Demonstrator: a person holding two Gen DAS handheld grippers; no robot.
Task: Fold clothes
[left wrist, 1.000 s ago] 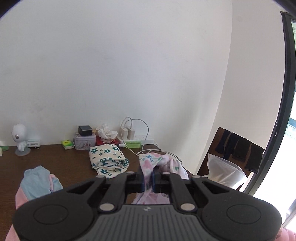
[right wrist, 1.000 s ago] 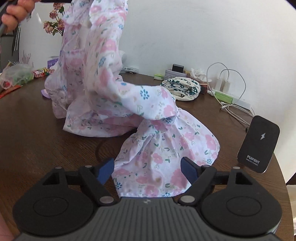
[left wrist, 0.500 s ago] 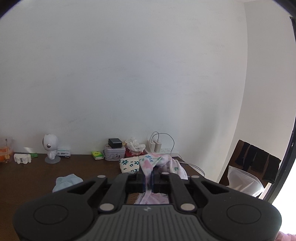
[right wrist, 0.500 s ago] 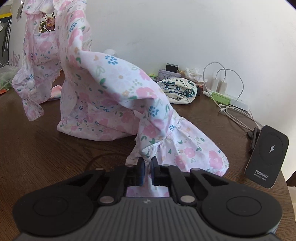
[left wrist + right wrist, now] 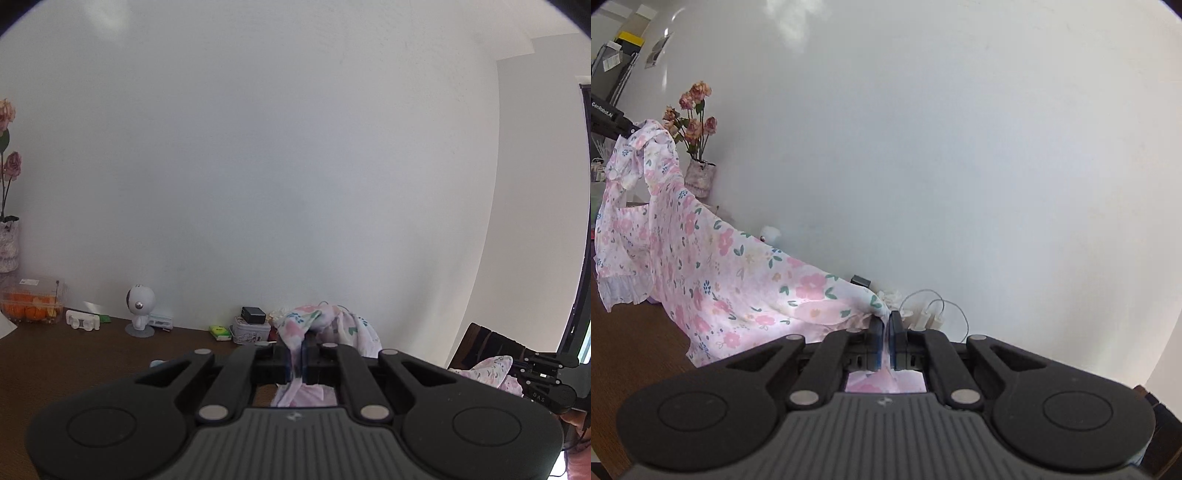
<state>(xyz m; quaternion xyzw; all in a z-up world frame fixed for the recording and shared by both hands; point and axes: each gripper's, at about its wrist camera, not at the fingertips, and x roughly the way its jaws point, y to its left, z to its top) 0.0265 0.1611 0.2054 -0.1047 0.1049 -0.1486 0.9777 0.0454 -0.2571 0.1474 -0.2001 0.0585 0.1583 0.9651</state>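
1. While both grippers are pinching the floral garment (image 5: 713, 266), it is hanging stretched between them above the brown wooden table (image 5: 55, 365), its lower frilled edge hanging near the tabletop at the far left of the right wrist view.
2. Along the wall a white round-headed figurine (image 5: 139, 308), a small tin (image 5: 249, 332) with a black box (image 5: 253, 315) on top, a green packet (image 5: 220, 332) and a clear tub of orange fruit (image 5: 31, 306) are standing well apart from the cloth.
3. A vase of dried pink roses (image 5: 693, 122) is sitting behind the raised fabric, and white chargers with looping cables (image 5: 931, 314) are showing just past the right gripper (image 5: 885, 332).
4. The left gripper (image 5: 295, 360) is closing its blue pads narrowly on a bunched fold, which is blocking whatever lies directly behind it.
5. The right gripper is likewise clamping a thin gathered edge between nearly touching pads.
6. Cloth is covering much of the table's far side; whether the hanging frill is touching the table is hard to judge.
7. The fabric is looking thin, soft and slightly translucent, printed with pink flowers and green leaves; the gripper bodies are matte black with ribbed grey centres.
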